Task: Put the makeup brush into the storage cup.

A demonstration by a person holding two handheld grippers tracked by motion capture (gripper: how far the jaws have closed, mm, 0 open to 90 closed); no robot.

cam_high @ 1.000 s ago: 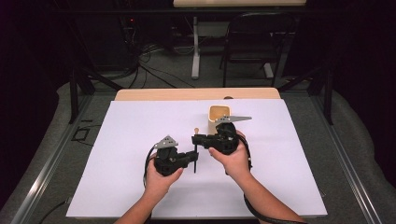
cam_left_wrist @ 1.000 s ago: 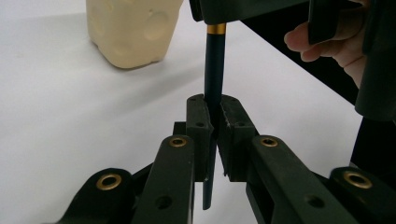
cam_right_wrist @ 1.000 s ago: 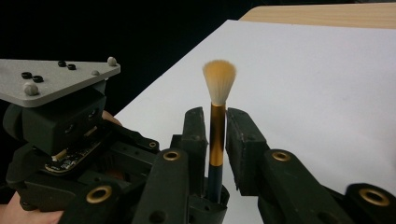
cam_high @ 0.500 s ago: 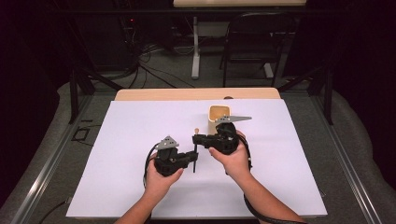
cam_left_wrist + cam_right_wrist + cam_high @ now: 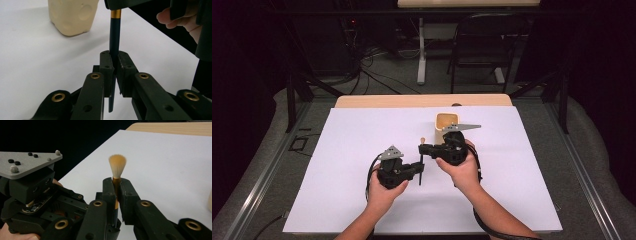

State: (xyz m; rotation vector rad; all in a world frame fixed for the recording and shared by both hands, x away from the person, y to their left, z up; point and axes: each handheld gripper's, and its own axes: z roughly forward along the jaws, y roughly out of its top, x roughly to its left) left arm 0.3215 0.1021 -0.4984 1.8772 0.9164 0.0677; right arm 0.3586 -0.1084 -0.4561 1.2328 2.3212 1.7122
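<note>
Near the middle of the white sheet (image 5: pixel 337 165) covering the worktop, both hands hold one small brush (image 5: pixel 421 165) between them. Left claw (image 5: pixel 414 169) is clamped on the dark handle low down; in the left gripper view its pads (image 5: pixel 107 67) pinch the blue-black shaft, which runs up past a gold band to the other gripper above. Right claw (image 5: pixel 426 149) has just been closing and now sits clamped on the gold collar right under the bristles; in the right gripper view the orange-tipped tuft (image 5: pixel 117 166) stands straight up out of the pads (image 5: pixel 108 192). Brush is held off the sheet, its handle end toward the person and its tuft toward the far edge in the high view. Left hand (image 5: pixel 384 192) and right hand (image 5: pixel 459 167) sit close together, grippers nearly touching. Cream holder (image 5: pixel 446 125) with round dimples stands upright on the sheet just beyond the right gripper, apart from the brush. Bare wood edge of the worktop (image 5: pixel 422 101) shows past the sheet.
</note>
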